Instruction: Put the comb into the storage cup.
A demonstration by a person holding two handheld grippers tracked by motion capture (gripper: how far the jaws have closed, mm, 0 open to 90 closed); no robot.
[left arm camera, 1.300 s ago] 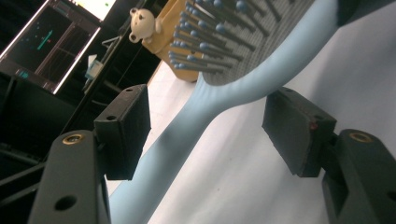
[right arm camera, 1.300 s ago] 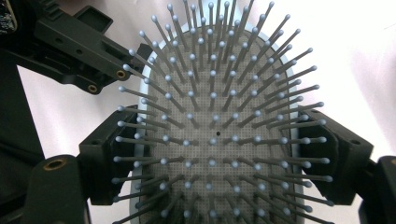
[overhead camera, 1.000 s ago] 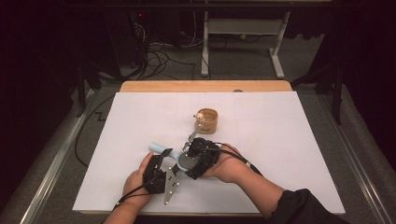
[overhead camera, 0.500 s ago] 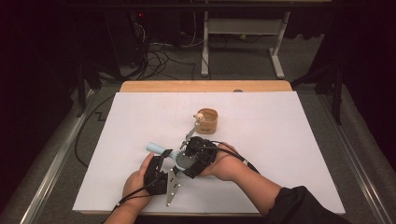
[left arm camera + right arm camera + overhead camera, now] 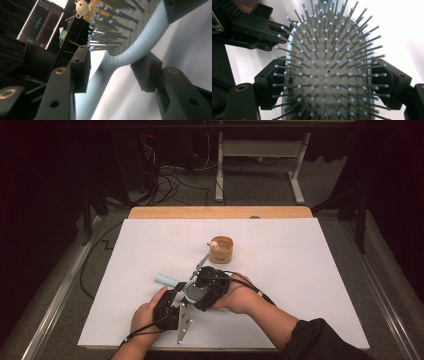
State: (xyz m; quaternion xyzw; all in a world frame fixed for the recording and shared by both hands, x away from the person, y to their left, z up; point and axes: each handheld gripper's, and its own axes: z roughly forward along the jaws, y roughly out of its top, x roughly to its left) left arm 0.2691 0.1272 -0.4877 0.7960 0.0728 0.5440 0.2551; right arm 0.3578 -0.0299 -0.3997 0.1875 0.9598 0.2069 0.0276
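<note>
Left gripper (image 5: 176, 296) sits at the brush's (image 5: 186, 289) neck, on the handle side. Its jaws have just been closing; in the left gripper view the neck (image 5: 120, 58) runs between the pads, the right one about touching, the left one with a sliver of gap. Can't confirm a clamp yet.

Brush: on the white sheet (image 5: 310, 285), just in front of the wooden cup (image 5: 221, 250), pale blue handle tip (image 5: 162, 279) poking left of the grippers.

Right gripper (image 5: 200, 287): clamped across the brush head, one pad on each long edge, pins (image 5: 325, 75) facing its camera.

Handling, my read: light, stiff plastic body, smooth so it may slip and pivot. Pins flex, the pad under them is soft, so don't squeeze there. Grab the head's rim or the neck; the neck gives better control.
</note>
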